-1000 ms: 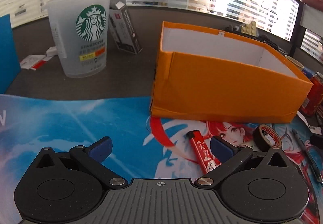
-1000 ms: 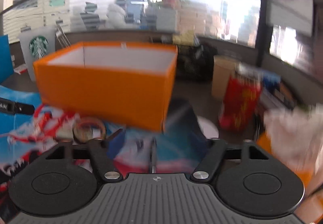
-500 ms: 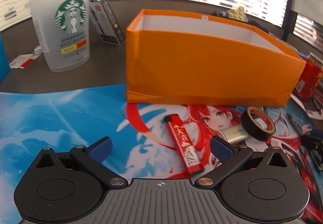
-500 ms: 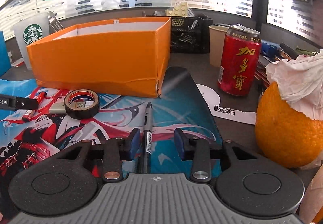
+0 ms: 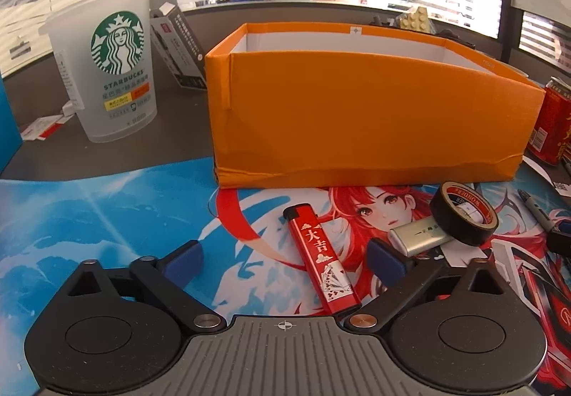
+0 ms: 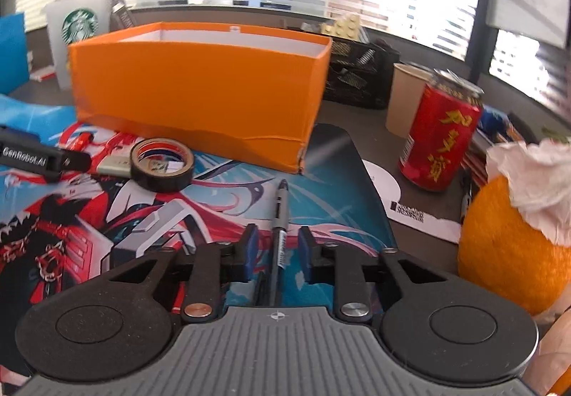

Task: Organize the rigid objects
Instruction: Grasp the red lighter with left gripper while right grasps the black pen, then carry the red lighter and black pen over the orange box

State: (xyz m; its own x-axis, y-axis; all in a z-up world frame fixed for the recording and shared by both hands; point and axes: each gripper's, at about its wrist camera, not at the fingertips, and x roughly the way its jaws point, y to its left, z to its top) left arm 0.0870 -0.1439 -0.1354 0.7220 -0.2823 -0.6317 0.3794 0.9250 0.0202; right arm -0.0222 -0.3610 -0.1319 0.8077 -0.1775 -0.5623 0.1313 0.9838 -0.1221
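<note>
Pen [image 6: 278,221] lies lengthwise between the fingers of my right tongs [image 6: 274,249], tip pointing away from me; the pads stand narrow on either side of it with a sliver of gap each way, so I am not gripping it. Ahead of the tip the mat [image 6: 328,181] runs bare up to the near right corner of the box [image 6: 200,92]. To my right the mat's edge gives way to the tabletop [image 6: 357,117], where a can [image 6: 440,135] stands near an orange [image 6: 506,260] capped with crumpled tissue.

My left tongs [image 5: 283,258] are spread wide and hold nothing. The lighter [image 5: 321,258] lies on the mat between the fingers, nearer the right one, slanting away toward the box wall. Just beside the right finger [image 5: 385,258] lies a small silver case [image 5: 417,237], and the tape [image 5: 464,217] leans on its far end. The strip of mat between these things and the box's front wall is narrow. To the left of the lighter the mat is open blue. Beyond the mat's far edge a cup [image 5: 110,71] stands on the tabletop, left of the box and apart from it. The box is open at the top, its rim unbroken all round.
</note>
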